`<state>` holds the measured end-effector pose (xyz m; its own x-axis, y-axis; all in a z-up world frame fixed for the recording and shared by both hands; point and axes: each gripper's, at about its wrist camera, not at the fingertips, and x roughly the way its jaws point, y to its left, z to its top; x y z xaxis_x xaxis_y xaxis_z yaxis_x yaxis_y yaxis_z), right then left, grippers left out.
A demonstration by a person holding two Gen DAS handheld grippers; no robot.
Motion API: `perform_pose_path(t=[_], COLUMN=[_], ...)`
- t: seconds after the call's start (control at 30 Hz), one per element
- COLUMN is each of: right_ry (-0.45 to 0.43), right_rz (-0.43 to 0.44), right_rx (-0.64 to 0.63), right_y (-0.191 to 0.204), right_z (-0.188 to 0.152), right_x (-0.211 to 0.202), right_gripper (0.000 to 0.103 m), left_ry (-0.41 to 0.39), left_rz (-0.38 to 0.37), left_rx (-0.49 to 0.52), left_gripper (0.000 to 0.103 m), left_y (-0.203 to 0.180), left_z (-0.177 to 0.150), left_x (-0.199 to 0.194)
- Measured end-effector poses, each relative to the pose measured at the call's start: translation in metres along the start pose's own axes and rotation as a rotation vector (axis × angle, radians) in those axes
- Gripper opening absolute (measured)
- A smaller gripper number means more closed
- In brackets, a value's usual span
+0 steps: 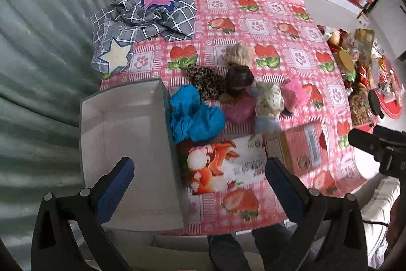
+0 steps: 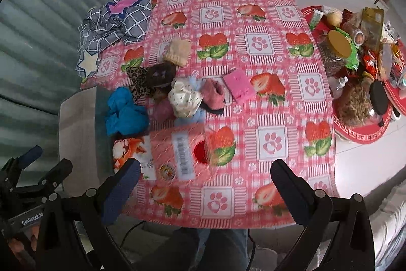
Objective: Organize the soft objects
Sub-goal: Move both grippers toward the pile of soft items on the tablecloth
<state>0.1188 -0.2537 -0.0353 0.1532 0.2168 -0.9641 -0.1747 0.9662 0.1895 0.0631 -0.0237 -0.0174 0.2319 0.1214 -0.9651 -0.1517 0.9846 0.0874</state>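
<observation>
Both tongs (image 1: 198,174) (image 2: 205,178) spread wide, held above table (image 2: 279,103)

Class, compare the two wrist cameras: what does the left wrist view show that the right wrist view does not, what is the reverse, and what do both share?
Only the left wrist view shows the inside of the white box, which looks empty. Only the right wrist view shows the pink fuzzy slippers plainly, and the whole red mat under the jars. Both share the blue cloth, the leopard-print piece, the cream knitted hat and the grey checked bedding.
</observation>
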Motion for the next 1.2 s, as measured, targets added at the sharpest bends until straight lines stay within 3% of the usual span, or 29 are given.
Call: perform_pose_path(t=[0.33,0.63,1.2], right_ry=[0.098,0.134,0.195], right_rz=[0.041,0.034,0.034], right_rx=[0.028,0.015,0.025], right_y=[-0.035,-0.045,-0.062], right_z=[0.035,0.059,0.089], right_x=[0.036,0.055,0.083], right_gripper=[0.103,0.103,0.103], left_ry=[0.057,0.119,0.157], left_rz=[-0.003,-0.002,0.016], left_rx=[-0.009,-0.017,-0.003], left_gripper=[0.103,0.103,0.103], left_y=[-0.031,-0.042,-0.058], left_z=[0.040,0.059,0.094], left_x=[0.028,0.048,0.071])
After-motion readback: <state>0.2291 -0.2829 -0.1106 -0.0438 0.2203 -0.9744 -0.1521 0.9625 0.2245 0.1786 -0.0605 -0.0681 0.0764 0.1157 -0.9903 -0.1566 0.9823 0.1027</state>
